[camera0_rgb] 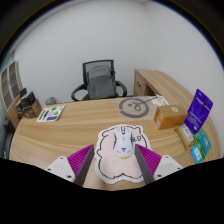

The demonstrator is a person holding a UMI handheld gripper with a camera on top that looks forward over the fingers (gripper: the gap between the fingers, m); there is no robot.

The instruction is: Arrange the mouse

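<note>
A white mouse (122,143) with a blue mark on its back lies on a pale pink, cloud-shaped mouse pad (104,172) on the wooden desk (85,125). My gripper (115,153) is open. Its fingers (82,162) with magenta pads stand on either side of the mouse pad. The mouse sits between the fingertips, nearer the right finger, with a gap at each side. The near part of the pad is hidden below the fingers.
A black office chair (100,78) stands behind the desk. On the desk are a dark round coil (133,105), a cardboard box (170,115), a purple box (198,110), a teal packet (200,146), a booklet (50,113) and clutter at the far left (25,103).
</note>
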